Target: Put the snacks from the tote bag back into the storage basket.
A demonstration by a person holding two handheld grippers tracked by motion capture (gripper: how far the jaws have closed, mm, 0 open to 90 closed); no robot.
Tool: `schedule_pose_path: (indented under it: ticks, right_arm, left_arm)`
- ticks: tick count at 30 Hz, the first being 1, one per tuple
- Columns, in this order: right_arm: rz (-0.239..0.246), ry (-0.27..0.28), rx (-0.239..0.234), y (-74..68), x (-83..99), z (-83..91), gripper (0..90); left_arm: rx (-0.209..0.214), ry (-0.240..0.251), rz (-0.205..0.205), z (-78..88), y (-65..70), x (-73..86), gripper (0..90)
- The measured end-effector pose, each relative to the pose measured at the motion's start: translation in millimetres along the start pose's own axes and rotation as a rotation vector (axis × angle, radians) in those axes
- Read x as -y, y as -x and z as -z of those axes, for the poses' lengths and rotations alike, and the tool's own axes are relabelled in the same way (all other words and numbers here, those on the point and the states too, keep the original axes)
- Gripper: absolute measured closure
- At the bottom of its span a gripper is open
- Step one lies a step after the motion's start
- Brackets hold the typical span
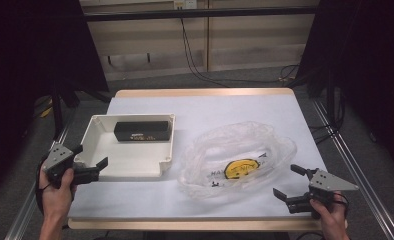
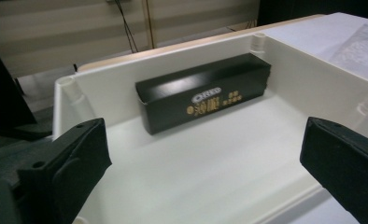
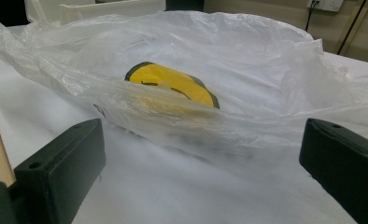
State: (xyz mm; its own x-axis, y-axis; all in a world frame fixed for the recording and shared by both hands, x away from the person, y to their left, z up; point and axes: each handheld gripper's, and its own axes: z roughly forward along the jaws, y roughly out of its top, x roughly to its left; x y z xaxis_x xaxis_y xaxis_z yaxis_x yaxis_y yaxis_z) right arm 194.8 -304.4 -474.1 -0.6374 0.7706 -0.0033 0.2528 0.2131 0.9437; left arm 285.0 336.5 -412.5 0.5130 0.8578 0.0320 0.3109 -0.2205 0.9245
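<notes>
A white open-topped tray [image 1: 126, 157] sits on the left part of the white-covered surface [image 1: 225, 107], and it serves as the landmark here. Inside it, against its far wall, lies a single black carton [image 1: 141, 131], long and narrow, lying on its long side; the rest of the tray floor is bare. In the left gripper view the carton [image 2: 205, 93] shows a pale oval logo that appears to read "OREO", with small gold characters beside and beneath it that are too small to read. To the right of the tray, close to its right wall but apart from it, lies a crumpled clear plastic bag [image 1: 237, 157], loosely bunched with its opening rim standing up. On or inside the bag is a yellow round patch with a dark edge [image 1: 241, 169], and dark print runs beside it; the lettering is blurred and cannot be read. In the right gripper view the same yellow patch [image 3: 173, 86] shows through the film of the bag [image 3: 247, 79]. The left claw [image 1: 90, 161] hovers at the tray's near left corner, its jaws spread wide with nothing between them, pointing over the tray's near rim toward the carton. The right claw [image 1: 291, 181] is well to the right of the tray, just beside the near right edge of the bag, its jaws likewise wide apart and holding nothing.
</notes>
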Motion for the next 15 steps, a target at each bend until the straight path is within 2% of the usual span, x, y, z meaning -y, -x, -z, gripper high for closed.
schedule_pose_path:
  ticks: [1,2,3,5,6,9,12,15]
  right_arm:
    - [0.0,0.0,0.0,-0.1,-0.1,-0.1,0.0]
    - [0.0,0.0,-0.001,0.0,-0.2,0.0,0.0]
    - [0.0,0.003,0.0,0.0,-0.2,0.0,0.0]
    - [-0.003,0.004,0.004,0.0,-0.2,0.3,0.0]
    - [-0.002,0.004,0.003,0.1,-0.1,0.5,0.0]
    - [-0.002,0.007,0.006,0.4,0.1,0.6,0.0]
    - [-0.001,0.007,0.004,0.6,0.0,0.5,0.0]
    - [0.0,0.006,0.008,1.1,-0.1,-0.5,0.0]
  left_arm:
    - [-0.005,0.01,-0.004,0.1,2.7,0.5,1.5]
    - [0.008,0.025,0.014,0.0,8.1,1.6,1.3]
    - [0.013,0.024,0.008,-0.2,12.3,2.3,1.3]
    - [-0.017,0.051,-0.026,-1.2,23.8,4.6,1.6]
    - [-0.027,0.064,-0.027,-2.1,29.3,5.6,1.4]
    - [0.017,0.094,-0.001,-3.0,40.6,7.8,1.6]
    - [-0.001,0.098,-0.015,-3.1,49.1,9.5,1.6]
    - [-0.023,0.104,0.011,-4.1,57.4,11.7,1.7]
